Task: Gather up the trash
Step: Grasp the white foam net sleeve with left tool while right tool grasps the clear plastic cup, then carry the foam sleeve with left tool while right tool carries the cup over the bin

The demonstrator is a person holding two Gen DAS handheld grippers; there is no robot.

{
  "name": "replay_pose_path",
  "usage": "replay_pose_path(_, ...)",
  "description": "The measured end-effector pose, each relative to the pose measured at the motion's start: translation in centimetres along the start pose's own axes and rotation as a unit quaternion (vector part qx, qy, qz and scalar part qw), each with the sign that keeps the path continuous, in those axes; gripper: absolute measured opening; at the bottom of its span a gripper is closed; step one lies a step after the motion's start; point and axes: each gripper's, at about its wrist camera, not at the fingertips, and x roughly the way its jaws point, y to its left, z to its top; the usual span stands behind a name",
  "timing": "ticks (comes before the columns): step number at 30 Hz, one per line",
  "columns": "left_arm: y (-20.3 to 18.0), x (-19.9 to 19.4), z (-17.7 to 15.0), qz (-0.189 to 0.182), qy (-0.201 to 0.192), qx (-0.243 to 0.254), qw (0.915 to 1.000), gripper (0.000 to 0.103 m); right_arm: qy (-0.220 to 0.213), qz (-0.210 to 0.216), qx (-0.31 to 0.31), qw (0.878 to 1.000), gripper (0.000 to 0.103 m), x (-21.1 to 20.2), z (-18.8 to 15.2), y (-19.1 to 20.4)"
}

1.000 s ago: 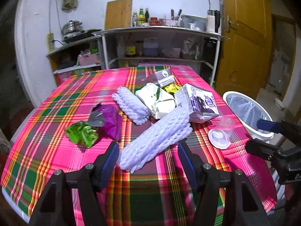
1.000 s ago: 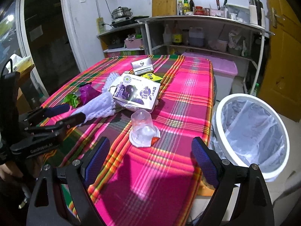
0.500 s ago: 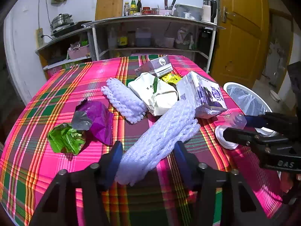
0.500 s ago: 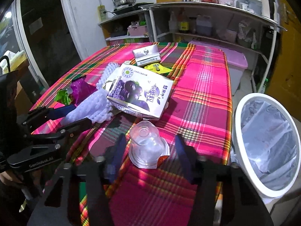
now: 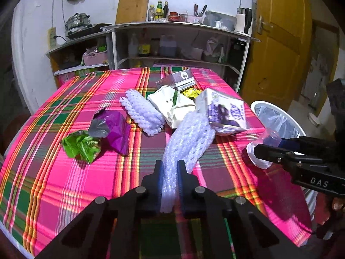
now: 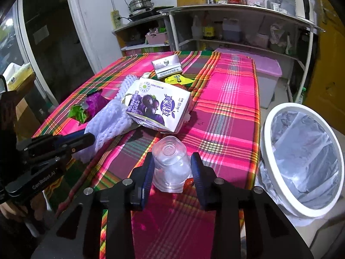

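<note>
Left hand-held gripper pinches foam net; right hand-held gripper clasps plastic cup.

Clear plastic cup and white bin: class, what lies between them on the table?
Only bare plaid tablecloth, the right wrist view shows; the clear plastic cup sits between the right tongs, the white bin beyond the table edge.

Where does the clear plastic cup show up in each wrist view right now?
Left wrist view: the clear plastic cup sits at the right edge of the table, partly hidden behind the right tool.
Right wrist view: the cup is bottom centre, upside down, between that tool's fingers.
Shared landmark: the purple grape carton, just beyond the cup in both.
</note>
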Motion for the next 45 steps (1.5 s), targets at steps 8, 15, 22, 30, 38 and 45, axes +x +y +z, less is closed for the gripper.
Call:
replay_pose_path(8,-1.7,-3.3,-0.2,0.001,-0.021,-0.006,0.9998,0.01,-0.023,-0.005,0.005,1.0,0.036,-2.8,-0.6,-0.4)
replay_pose_path(15,-4.1,-5.5,0.6,-0.012,-0.047,0.009,0.9988,0.01,-0.048,-0.024,0.019,0.998,0.036,-5.6,-1.1,-2.0)
replay_pose_path(22,-7.5,-4.6,2.5,-0.044,-0.051,0.035,0.9971,0.01,-0.066,-0.055,0.044,0.995,0.036,-7.4,-1.0,-5.4)
replay_pose_path(30,-12.6,-0.9,4.5,-0.081,-0.038,0.071,0.9934,0.01,-0.073,-0.096,0.083,0.989,0.036,-8.1,-1.4,-10.5)
replay_pose_path(38,-17.2,3.9,6.0,-0.114,-0.011,0.102,0.9881,0.01,-0.062,-0.127,0.128,0.982,0.036,-7.4,-2.2,-16.4)
replay_pose_path(45,-20.2,8.4,7.1,-0.141,0.024,0.111,0.9835,0.01,-0.04,-0.135,0.149,0.979,0.036,-5.5,-2.4,-19.7)
